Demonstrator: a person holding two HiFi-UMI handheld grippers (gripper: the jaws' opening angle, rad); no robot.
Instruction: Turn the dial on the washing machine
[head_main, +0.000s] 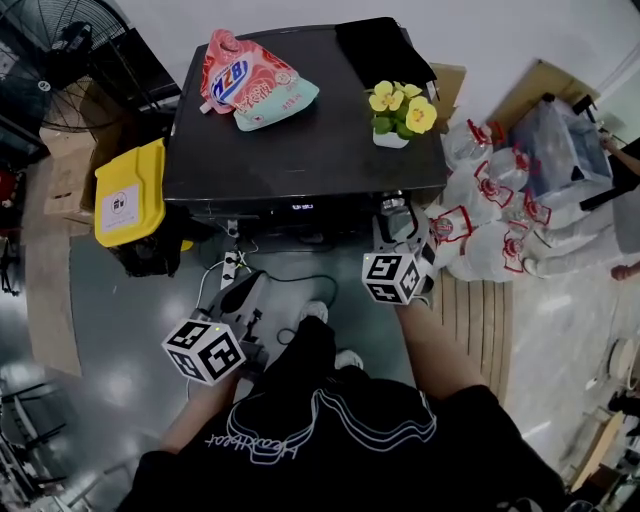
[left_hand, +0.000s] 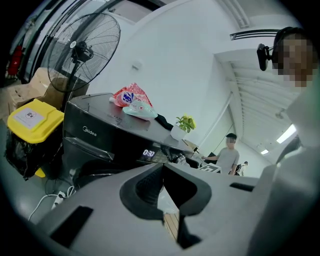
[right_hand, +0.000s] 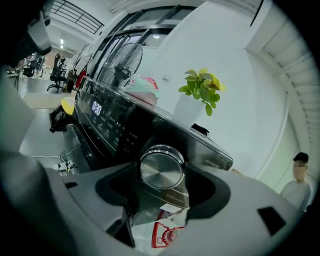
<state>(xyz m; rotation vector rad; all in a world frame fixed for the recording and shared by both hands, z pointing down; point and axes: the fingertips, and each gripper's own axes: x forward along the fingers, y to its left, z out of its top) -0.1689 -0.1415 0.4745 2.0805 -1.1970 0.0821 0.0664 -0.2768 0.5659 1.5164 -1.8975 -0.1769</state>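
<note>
Two jaws of our right gripper (right_hand: 162, 176) pinch the steel dial (right_hand: 161, 169) at the right end of the washing machine's (head_main: 300, 130) front panel, so a wrist roll can turn it. We park the left gripper (left_hand: 161, 167), pressed together and empty, nearer us, out of the way.

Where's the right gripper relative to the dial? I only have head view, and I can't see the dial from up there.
Observer: In the right gripper view, the metal dial sits squarely between the jaws of the right gripper.
Operator: Clamped on it?
Observer: Can't confirm. The jaws stand wide and close to the rim on both sides, but that view doesn't show whether the pads press on it.
Operator: And the left gripper?
Observer: In its own view, the left gripper has its jaws together with nothing between them.
</note>
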